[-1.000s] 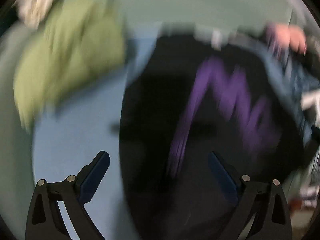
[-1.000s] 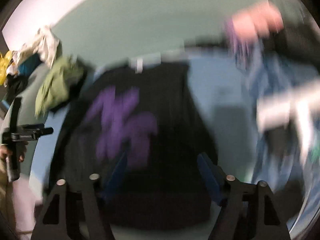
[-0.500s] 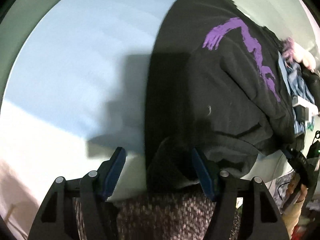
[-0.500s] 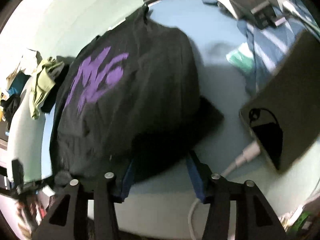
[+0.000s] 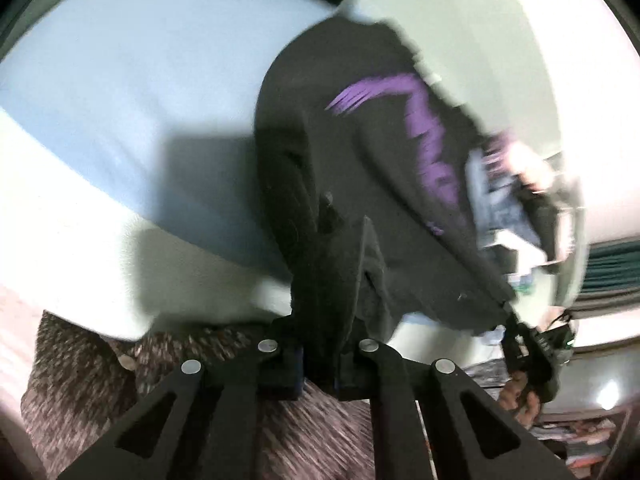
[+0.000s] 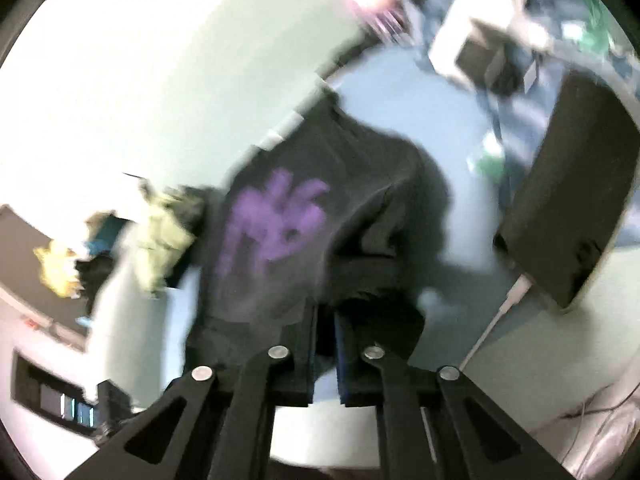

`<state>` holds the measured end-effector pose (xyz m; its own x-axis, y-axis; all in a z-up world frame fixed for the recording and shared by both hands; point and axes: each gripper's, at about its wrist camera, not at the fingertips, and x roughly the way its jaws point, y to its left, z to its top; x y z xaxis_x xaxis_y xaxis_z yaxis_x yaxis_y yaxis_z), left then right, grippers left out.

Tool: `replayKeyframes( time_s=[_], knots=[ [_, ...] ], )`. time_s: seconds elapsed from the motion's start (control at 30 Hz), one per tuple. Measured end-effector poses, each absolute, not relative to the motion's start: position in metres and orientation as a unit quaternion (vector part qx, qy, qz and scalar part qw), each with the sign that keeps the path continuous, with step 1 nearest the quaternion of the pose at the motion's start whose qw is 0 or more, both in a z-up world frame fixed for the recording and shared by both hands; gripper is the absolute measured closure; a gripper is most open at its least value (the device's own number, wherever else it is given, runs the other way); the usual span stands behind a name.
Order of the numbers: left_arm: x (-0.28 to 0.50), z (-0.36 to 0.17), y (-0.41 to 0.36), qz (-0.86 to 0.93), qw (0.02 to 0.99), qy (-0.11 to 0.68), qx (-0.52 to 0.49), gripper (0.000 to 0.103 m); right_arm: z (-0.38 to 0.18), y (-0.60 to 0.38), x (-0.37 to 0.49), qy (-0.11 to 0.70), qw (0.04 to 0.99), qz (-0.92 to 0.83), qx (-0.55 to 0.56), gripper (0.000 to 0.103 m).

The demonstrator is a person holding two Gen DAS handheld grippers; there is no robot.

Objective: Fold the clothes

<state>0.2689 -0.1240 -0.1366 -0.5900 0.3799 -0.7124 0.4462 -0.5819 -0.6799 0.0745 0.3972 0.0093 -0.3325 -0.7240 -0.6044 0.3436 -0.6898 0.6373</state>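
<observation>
Both tools, left (image 5: 320, 356) and right (image 6: 325, 360), have just clamped the near hem of the black purple-printed T-shirt (image 6: 320, 208) lying mid-frame on the pale blue bed (image 5: 120, 80). Thin pinches could slip, or drag it against the dark laptop (image 6: 568, 208) at right.

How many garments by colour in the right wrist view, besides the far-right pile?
Black with purple print: 1, the black shirt
Olive green: 1, the green garment
Yellow: 1, the yellow garment
Teal: 1, the teal garment
Total: 4
</observation>
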Motion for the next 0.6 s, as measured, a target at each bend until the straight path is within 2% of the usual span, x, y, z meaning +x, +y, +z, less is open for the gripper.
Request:
replayKeyframes(
  time_s=[0.1, 0.17, 0.27, 0.43, 0.53, 0.6],
  knots=[
    [0.296, -0.104, -0.131, -0.789, 0.007, 0.455, 0.413, 0.094, 0.048, 0.424, 0.1, -0.162, 0.337, -0.821, 0.432, 0.099],
    [0.317, -0.087, -0.139, -0.802, 0.006, 0.447, 0.397, 0.095, 0.055, 0.439, 0.118, -0.141, 0.331, -0.828, 0.429, 0.099],
    [0.342, -0.083, -0.142, -0.805, 0.016, 0.434, 0.404, 0.098, 0.038, 0.46, 0.142, -0.129, 0.319, -0.816, 0.464, 0.099],
    [0.384, -0.091, -0.152, -0.798, 0.042, 0.441, 0.408, 0.1, -0.003, 0.482, 0.151, -0.157, 0.309, -0.782, 0.519, 0.099],
    [0.37, -0.097, -0.15, -0.798, 0.06, 0.443, 0.405, 0.1, -0.001, 0.472, 0.141, -0.145, 0.306, -0.79, 0.511, 0.089],
    [0.362, -0.098, -0.146, -0.804, 0.09, 0.419, 0.412, 0.1, 0.003, 0.462, 0.138, -0.114, 0.298, -0.804, 0.501, 0.067]
  ],
)
